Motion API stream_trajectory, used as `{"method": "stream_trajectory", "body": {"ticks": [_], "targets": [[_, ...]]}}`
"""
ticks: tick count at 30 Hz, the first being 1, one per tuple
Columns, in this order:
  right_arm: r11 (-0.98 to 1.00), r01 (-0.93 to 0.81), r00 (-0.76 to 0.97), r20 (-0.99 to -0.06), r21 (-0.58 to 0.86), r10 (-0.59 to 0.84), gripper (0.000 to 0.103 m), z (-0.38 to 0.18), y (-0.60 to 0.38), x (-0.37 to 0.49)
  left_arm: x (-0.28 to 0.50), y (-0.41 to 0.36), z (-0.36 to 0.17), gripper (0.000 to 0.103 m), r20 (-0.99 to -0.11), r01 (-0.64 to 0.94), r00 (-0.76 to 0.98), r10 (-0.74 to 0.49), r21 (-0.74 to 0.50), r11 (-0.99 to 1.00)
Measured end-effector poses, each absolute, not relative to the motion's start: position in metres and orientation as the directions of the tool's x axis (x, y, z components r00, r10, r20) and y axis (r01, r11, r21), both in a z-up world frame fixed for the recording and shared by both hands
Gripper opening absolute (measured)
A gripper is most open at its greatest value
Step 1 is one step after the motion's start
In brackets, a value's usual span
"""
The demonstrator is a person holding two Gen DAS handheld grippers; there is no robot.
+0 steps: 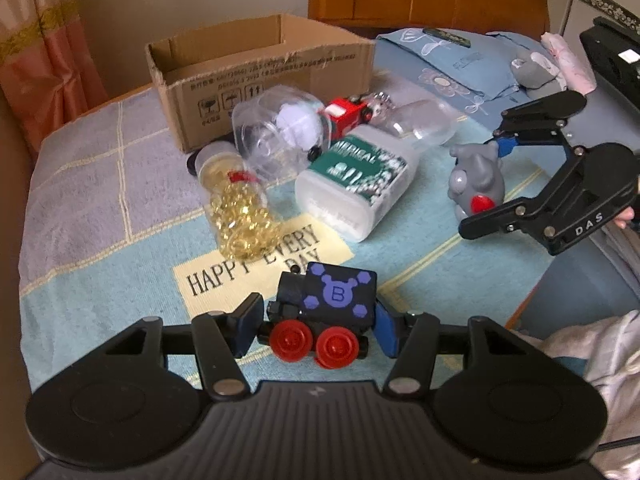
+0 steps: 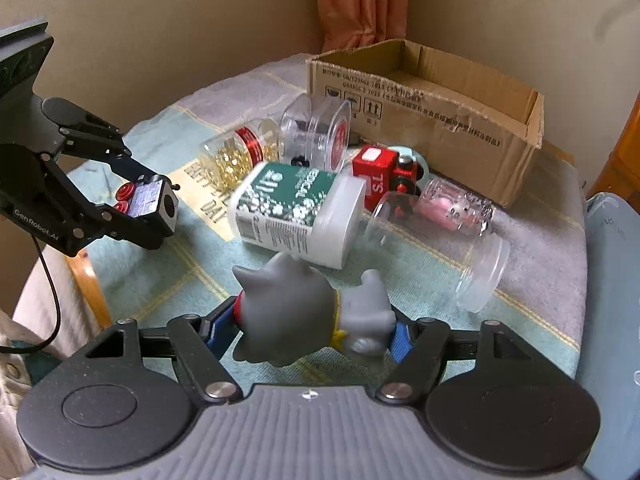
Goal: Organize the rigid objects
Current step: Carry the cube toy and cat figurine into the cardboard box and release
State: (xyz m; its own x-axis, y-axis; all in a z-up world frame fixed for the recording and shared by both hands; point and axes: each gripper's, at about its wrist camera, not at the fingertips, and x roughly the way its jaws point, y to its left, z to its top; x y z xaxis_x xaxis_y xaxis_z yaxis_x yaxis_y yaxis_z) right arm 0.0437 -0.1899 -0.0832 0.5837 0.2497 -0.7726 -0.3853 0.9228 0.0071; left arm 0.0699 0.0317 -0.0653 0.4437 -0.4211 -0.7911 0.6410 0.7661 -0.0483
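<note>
Nearby, toppled jars (image 2: pixel 440 240) before cardboard box (image 2: pixel 460 120).

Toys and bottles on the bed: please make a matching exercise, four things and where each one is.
Things:
1. black train
2. grey figure
3. white bottle
4. cardboard box

Places:
a. lying on its side on the blanket
b. in the right gripper
c. standing open behind the pile
d. in the left gripper

Pairs: 1-d, 2-b, 3-a, 4-c
</note>
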Motion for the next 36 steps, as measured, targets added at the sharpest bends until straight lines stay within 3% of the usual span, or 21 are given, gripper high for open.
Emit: {"method": "stream_trajectory", "body": {"ticks": [8,18,31,33,34,36], "targets": [[0.926,-0.377,0.635,-0.723,0.020,0.274,0.077,-0.043,-0.198,0.050,0.082,0.025,-0.023,0.057,-0.766,0.664,0.472,-0.437,-0.017,0.747],[0.955,-0.294,0.743,-0.640,-0.051,0.195,0.077,0.005,-0.217,0.102,0.168,0.009,0.033,0.057,-0.714,0.617,0.543,-0.443,-0.019,0.787],[0.990,-0.141,0.775,-0.625,-0.025,0.094,0.078,0.024,-0.250,0.194,0.282,-0.038,0.047,0.057,-0.718,0.597,0.571,-0.398,0.031,0.801],[0.994,-0.109,0.777,-0.624,-0.001,0.084,0.088,0.020,-0.255,0.201,0.298,-0.044,0.043,0.057,-0.725,0.589,0.568,-0.390,0.027,0.807],[0.996,-0.092,0.778,-0.623,0.010,0.078,0.098,0.019,-0.258,0.204,0.306,-0.046,0.040,0.057,-0.728,0.585,0.567,-0.385,0.026,0.811],[0.996,-0.086,0.784,-0.615,0.030,0.086,0.101,0.019,-0.263,0.202,0.319,-0.052,0.035,0.057,-0.735,0.576,0.564,-0.375,0.025,0.817]]}}
